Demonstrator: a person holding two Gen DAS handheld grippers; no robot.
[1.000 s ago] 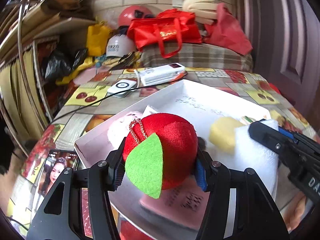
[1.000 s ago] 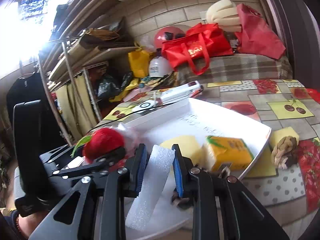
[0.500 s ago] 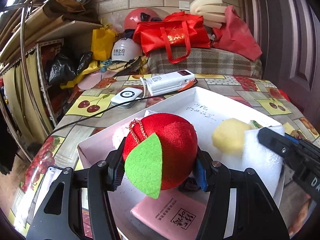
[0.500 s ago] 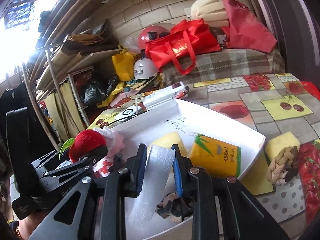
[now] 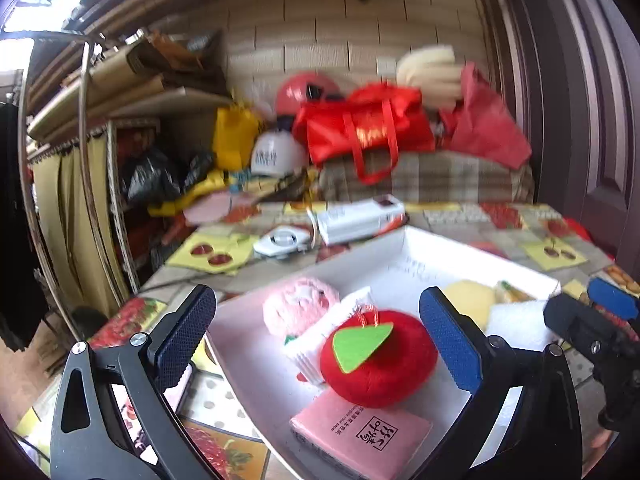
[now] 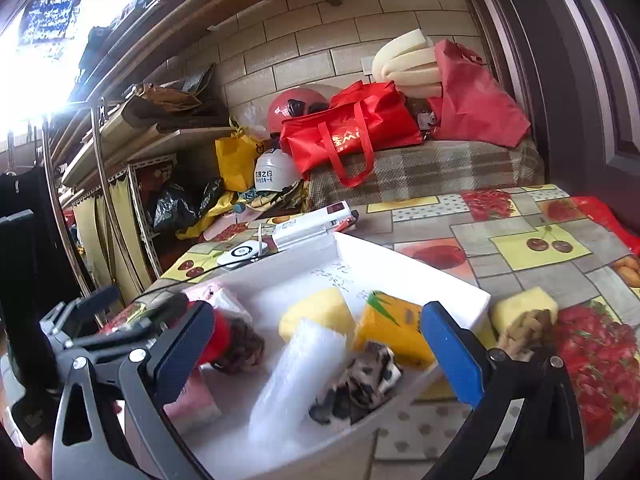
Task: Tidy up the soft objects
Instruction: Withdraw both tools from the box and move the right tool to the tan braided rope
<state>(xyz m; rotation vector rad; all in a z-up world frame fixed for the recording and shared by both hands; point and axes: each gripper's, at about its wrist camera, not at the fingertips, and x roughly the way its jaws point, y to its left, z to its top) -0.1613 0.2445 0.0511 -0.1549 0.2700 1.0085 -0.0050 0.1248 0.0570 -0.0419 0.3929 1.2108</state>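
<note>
Both tools were seen with jaws just opened wide: left tool (image 5: 320, 340) around the released apple (image 5: 380, 364), right tool (image 6: 316, 344) around the foam (image 6: 296, 376), both inside the tray (image 6: 460, 300). Foam overhanging the 6 o'clock rim could be tipped out.

Pale brick wall (image 6: 320, 28) across the back, running up to a timber beam at 12 o'clock. Dark purple panelled door (image 6: 592, 92) filling the 3 o'clock side. Blown-out daylight from a window (image 6: 36, 36) up at 10 o'clock, washing that corner white. Metal shelving (image 6: 132, 140) at 9 o'clock, stacked with cardboard and boards, yellowish curtain (image 6: 116, 216) hanging under it. Plaid-covered bench or couch (image 6: 432, 168) against the wall, hard to tell which. Fruit-patterned oilcloth on the worktop (image 6: 532, 240) at 4 o'clock. Pretty cluttered storeroom vibe overall.
</note>
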